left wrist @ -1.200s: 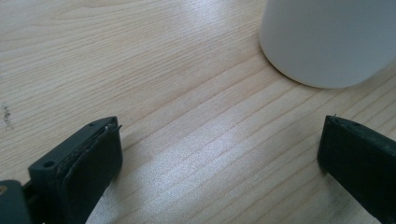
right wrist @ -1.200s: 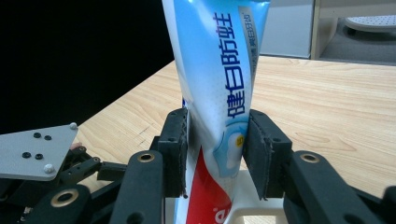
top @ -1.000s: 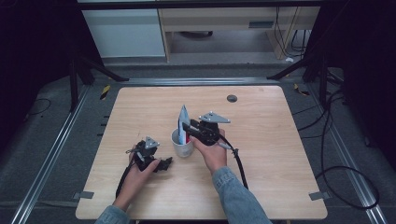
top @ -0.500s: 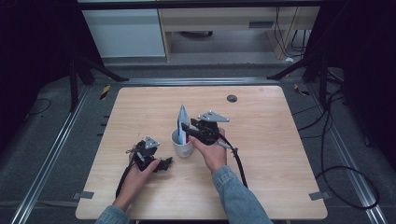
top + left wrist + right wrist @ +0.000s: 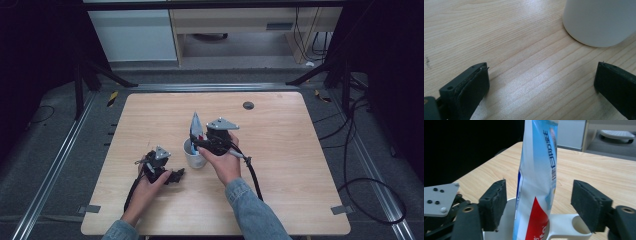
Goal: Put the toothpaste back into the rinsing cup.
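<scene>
My right fingers (image 5: 587, 203) wide, toothpaste tube (image 5: 537, 182) between, untouched.
It stands propped in the mug (image 5: 194, 156), probably stable; left gripper (image 5: 541, 85) gapes too, resting nearby.

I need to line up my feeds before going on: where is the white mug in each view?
High view: white mug at table centre, beside the right hand-held gripper.
Left gripper view: its lower wall at top right.
Right gripper view: rim and handle at bottom centre.
Shared landmark: the wooden table.

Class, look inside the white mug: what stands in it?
A blue, white and red tube stands in the white mug, between the right gripper's open jaws. Its lower end is hidden.
</scene>
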`<state>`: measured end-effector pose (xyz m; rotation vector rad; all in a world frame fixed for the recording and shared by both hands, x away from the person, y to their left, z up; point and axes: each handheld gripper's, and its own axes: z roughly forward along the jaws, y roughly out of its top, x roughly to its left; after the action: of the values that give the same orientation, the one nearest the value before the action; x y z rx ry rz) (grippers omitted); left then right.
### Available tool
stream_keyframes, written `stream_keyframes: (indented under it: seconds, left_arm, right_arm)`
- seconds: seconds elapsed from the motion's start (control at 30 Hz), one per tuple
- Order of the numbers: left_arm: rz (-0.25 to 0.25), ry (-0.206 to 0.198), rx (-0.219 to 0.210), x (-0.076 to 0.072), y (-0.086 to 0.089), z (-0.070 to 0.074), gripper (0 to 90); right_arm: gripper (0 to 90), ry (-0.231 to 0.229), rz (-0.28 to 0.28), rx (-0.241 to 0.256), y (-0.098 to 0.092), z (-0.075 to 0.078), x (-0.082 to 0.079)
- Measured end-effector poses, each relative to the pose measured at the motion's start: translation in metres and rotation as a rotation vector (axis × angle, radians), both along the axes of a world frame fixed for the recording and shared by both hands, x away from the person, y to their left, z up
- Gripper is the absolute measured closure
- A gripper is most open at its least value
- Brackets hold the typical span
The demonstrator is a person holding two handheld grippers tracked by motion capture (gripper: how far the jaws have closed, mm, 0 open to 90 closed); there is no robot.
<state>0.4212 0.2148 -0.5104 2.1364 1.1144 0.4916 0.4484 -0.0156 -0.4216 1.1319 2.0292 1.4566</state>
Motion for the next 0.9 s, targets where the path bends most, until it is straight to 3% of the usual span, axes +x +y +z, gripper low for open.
stream_keyframes:
  seconds: [0.17, 0.33, 0.53, 0.9]
  left_arm:
    - [0.000, 0.000, -0.001, 0.000, 0.000, 0.000, 0.0]
    - [0.001, -0.001, -0.002, 0.000, 0.000, 0.000, 0.0]
    - [0.001, -0.001, -0.002, 0.000, 0.000, 0.000, 0.0]
    - [0.000, 0.000, -0.002, 0.000, 0.000, 0.000, 0.0]
  right_arm:
    - [22.3, -0.005, -0.008, -0.031, 0.001, 0.003, 0.000]
    - [16.1, -0.034, -0.014, -0.093, 0.003, 0.008, -0.001]
    - [9.9, -0.074, 0.008, -0.205, 0.005, 0.013, -0.005]
    - [8.6, -0.063, 0.037, -0.225, -0.005, 0.018, -0.007]
